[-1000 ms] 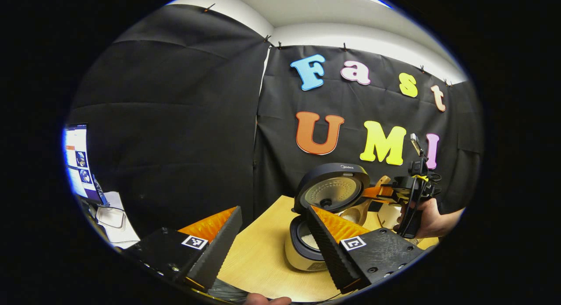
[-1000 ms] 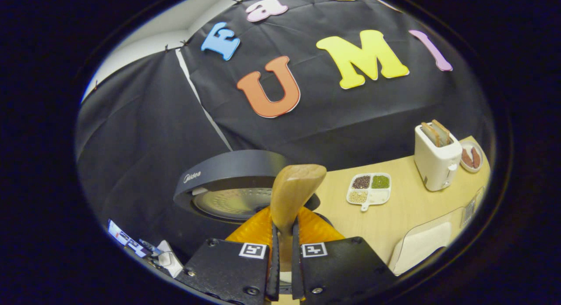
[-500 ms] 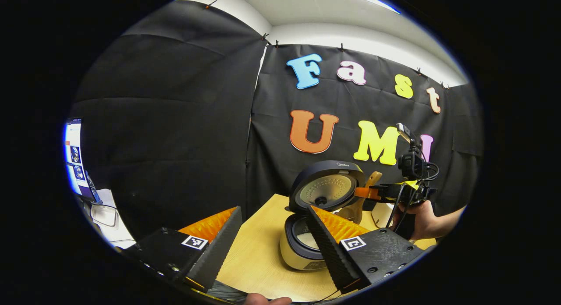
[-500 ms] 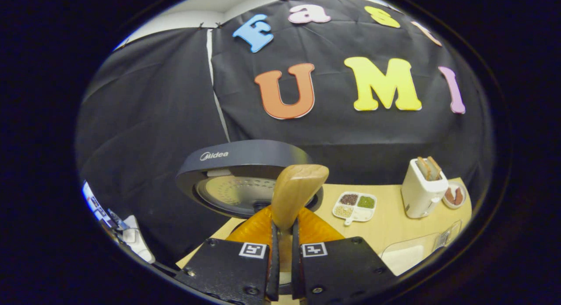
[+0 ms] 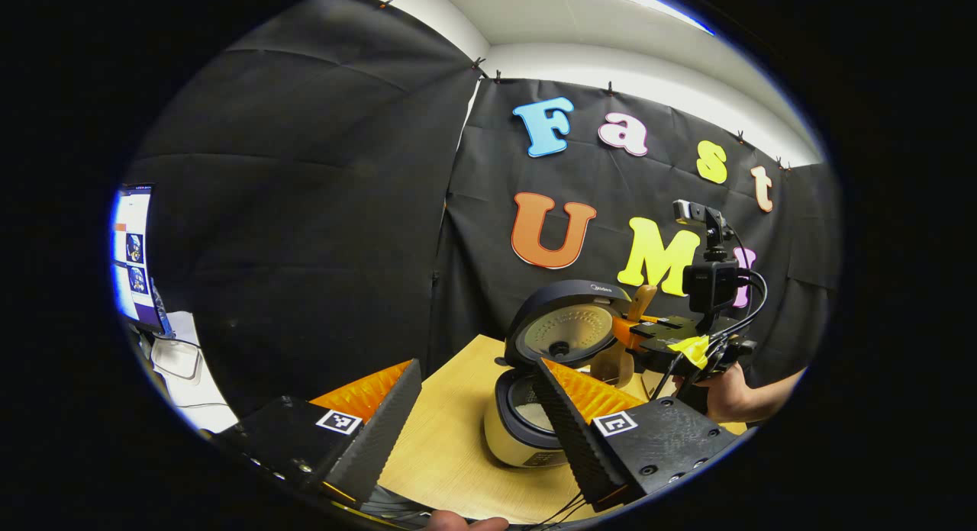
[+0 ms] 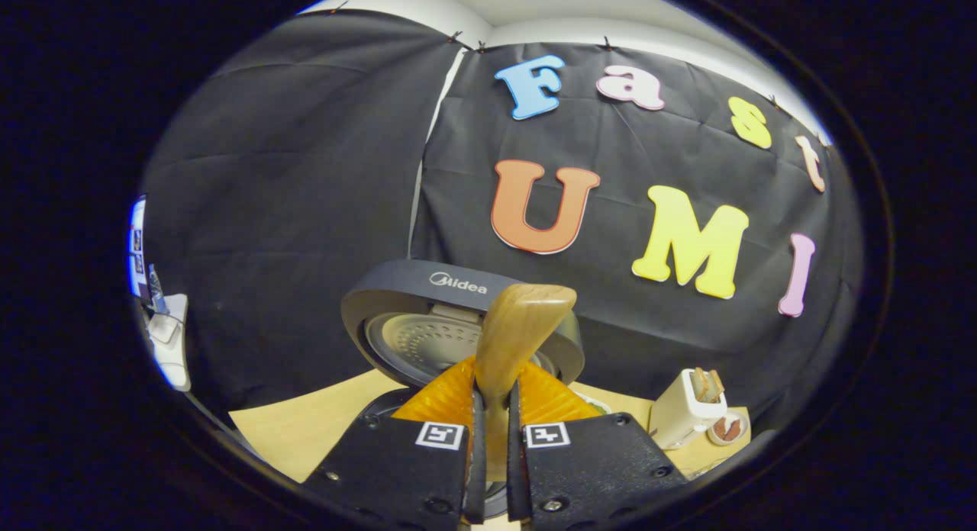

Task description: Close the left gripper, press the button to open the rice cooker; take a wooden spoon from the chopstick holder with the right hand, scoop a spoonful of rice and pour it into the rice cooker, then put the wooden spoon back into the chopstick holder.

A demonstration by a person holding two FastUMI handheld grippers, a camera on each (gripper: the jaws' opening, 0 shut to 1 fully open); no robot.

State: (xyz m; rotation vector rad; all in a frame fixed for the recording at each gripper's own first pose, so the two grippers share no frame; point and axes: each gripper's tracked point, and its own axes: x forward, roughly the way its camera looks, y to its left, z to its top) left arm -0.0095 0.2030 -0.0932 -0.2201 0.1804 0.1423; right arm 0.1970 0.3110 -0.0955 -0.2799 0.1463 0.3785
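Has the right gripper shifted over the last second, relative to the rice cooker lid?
Yes. In the left gripper view the right gripper with the wooden spoon has risen slightly and moved closer to the open rice cooker lid.

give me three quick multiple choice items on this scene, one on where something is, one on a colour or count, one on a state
1. Where is the toaster?
A. on the table, right of the rice cooker
B. inside the cooker
C. on the floor

2. What colour is the cooker lid's outside?
A. red
B. dark grey
C. white

3. How is the right gripper?
A. open and empty
B. shut on the wooden spoon
C. pressing a button

Key: 1 A, it stands on the tabletop at lower right; 2 B, the raised lid's rim is dark grey; 3 B, both fingers clamp the spoon's handle.
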